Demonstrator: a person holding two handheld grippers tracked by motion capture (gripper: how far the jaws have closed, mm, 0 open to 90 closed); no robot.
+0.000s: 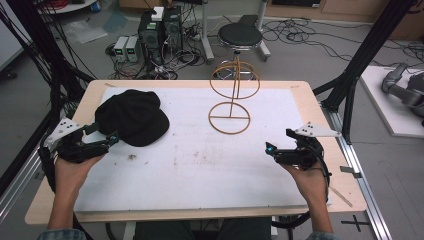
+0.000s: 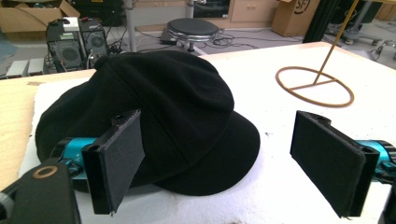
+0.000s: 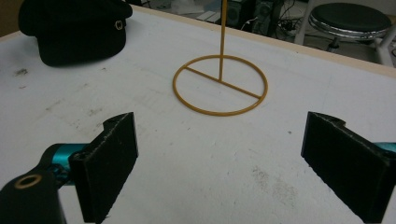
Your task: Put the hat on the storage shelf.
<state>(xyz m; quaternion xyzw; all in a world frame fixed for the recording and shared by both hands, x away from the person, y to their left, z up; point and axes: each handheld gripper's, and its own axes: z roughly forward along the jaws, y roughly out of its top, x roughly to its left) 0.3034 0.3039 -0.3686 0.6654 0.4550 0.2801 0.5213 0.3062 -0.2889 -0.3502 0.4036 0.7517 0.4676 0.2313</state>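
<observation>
Item: black cap [image 1: 132,116], soft fabric with a short brim, lying on the white mat [image 1: 200,165] at the table's left rear, brim toward the person.

Item: wire hat stand [image 1: 230,95], yellow, ring base flat on the mat, upright stem with an upper hoop; well apart from the cap, toward the rear centre.

Item: left gripper [image 1: 97,140], jaws wide apart, holding nothing, just beside the cap's near-left edge (one pad in front of the crown in the left gripper view).

Item: right gripper [image 1: 280,150], jaws wide apart, holding nothing, low over bare mat near the right edge, facing the stand.

Handling note, as judgement: the likely step is taking up the cap for the stand. Close on the brim or a firm fold of crown rather than loose cloth; pinch deep, lift level, and leave the right gripper free to steady the light stand.
</observation>
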